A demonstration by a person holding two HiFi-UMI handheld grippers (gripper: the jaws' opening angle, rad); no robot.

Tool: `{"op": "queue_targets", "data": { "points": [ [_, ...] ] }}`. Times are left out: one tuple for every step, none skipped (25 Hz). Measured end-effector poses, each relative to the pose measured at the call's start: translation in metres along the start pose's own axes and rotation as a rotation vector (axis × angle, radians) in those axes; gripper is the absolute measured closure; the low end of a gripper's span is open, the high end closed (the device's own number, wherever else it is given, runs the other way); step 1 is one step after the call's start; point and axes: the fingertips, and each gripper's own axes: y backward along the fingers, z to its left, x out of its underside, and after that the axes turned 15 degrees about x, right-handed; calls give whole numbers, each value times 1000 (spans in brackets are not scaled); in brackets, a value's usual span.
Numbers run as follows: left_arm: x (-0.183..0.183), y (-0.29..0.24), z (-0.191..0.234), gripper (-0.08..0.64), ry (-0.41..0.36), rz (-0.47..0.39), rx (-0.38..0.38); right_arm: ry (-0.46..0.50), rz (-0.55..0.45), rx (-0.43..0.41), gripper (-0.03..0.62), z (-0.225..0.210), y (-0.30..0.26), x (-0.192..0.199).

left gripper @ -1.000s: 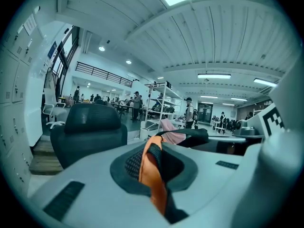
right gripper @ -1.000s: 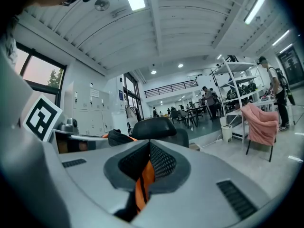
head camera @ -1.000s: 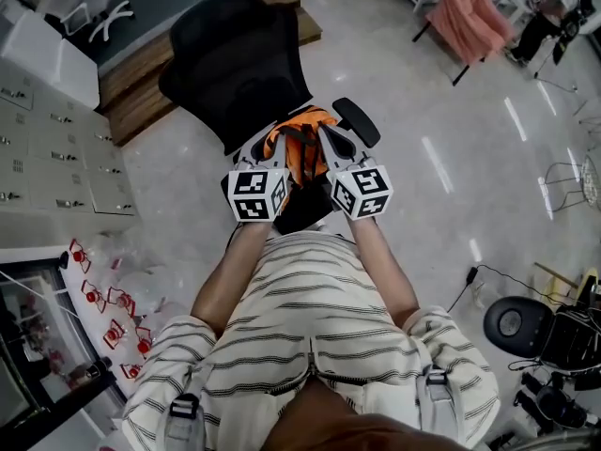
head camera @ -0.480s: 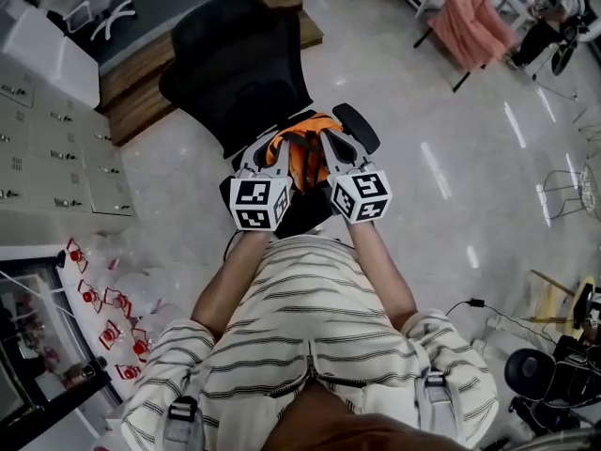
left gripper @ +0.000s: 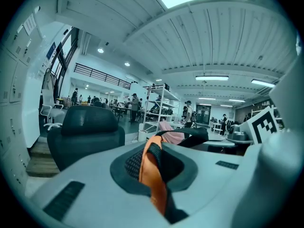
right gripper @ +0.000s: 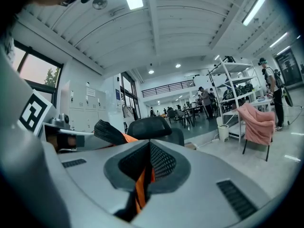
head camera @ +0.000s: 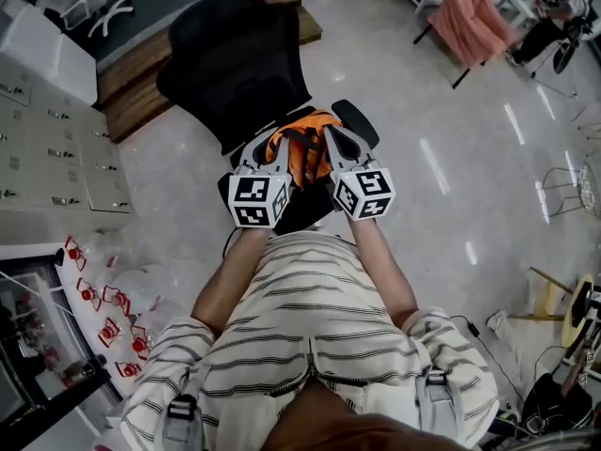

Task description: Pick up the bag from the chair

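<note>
Bag [head camera: 299, 150] in left tool [head camera: 278, 155], right tool [head camera: 331, 141]

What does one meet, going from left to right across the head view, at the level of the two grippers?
grey lockers → left gripper → orange bag → right gripper → shiny floor

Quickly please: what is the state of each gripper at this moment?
Left gripper: closed on an orange bag strap.
Right gripper: closed on an orange bag strap.
</note>
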Motion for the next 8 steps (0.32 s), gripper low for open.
{"op": "queue_targets", "data": {
  "points": [
    [0,0,0,531,-2,0,0,1,0,0,574,0,0,0],
    [0,-1,0,531,-3,1,1,1,-2,0,574,0,-1,0],
    [0,-1,0,531,-4,1,1,2,-4,1,574,-1,-1,0],
    [1,-1,2,531,-4,1,1,3,-6,1,574,-1,-2,0],
    [1,-1,3,531,-3,0,1,4,-7,2,574,-1,-4,0],
    [2,-1,5,531,-1,-1,0,5,-7,2,574,0,-5,1],
    [2,-1,7,531,1,-2,-2,5,-7,2,574,0,-6,1],
    [3,-1,9,531,4,-3,-3,6,-6,2,574,0,-7,2]
  ]
}}
